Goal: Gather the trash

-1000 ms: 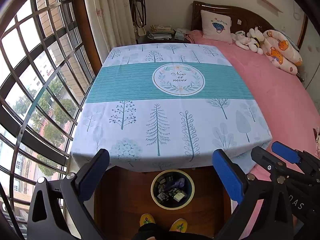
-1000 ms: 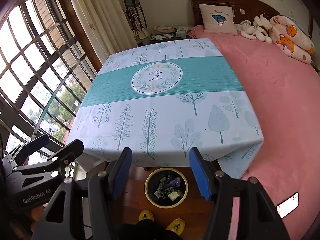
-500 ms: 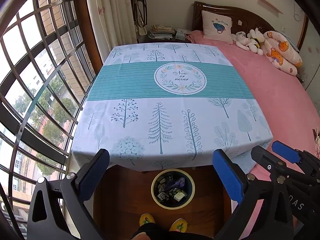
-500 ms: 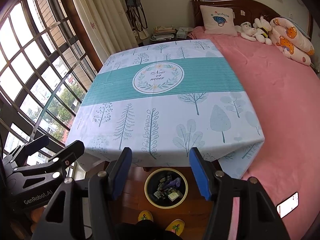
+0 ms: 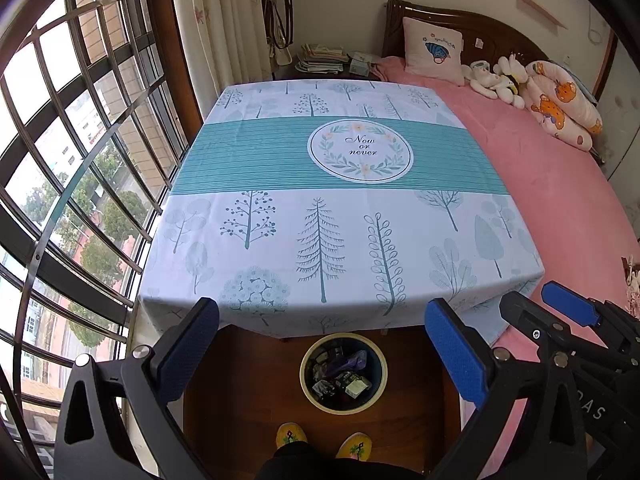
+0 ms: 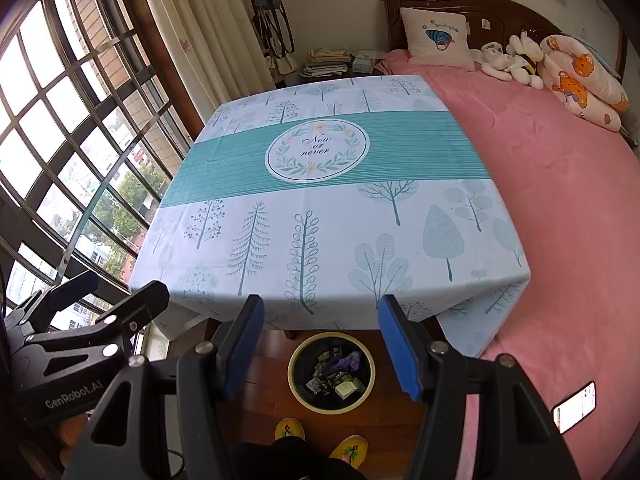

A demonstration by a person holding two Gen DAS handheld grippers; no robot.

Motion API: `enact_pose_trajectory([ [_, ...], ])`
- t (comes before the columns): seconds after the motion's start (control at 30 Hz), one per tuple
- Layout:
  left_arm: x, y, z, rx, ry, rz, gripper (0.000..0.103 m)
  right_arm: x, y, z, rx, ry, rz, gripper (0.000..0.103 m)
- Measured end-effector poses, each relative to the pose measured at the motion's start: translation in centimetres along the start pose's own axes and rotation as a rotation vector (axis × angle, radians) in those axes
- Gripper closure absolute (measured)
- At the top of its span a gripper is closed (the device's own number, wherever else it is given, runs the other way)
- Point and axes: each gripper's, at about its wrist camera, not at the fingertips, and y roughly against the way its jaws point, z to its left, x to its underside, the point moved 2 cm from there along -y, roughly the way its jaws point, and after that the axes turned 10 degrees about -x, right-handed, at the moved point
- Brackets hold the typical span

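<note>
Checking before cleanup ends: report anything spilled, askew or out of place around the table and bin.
Nothing stands out. The tablecloth lies flat with no litter on it, and the trash sits inside the upright bin on the wooden floor, none spilled beside it. Both the left gripper and the right gripper are open and hold nothing.

Left wrist view — the table [image 5: 280, 240] with its tree-print cloth sits slightly lower in frame than a second ago; the trash bin [image 5: 343, 376] on the floor likewise a touch lower. Right wrist view — framing shifted very slightly; nothing else has moved.
</note>
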Motion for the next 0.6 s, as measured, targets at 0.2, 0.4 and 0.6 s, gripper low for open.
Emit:
enact_pose_trajectory([
  [0.2,-0.01,0.01,-0.05,-0.002,0.002,0.001,0.001,0.01,-0.01,0.01,-0.002,-0.001,0.002,0.043],
  [0.4,0.38,-0.24,0.25,0.0,-0.005,0.006,0.001,0.25,-0.14,0.03,-0.005,-0.005,0.008,0.043],
  [0.6,0.68,-0.21,0.3,0.006,-0.009,0.009,0.001,0.55,-0.21,0.02,-0.006,-0.005,0.01,0.043],
])
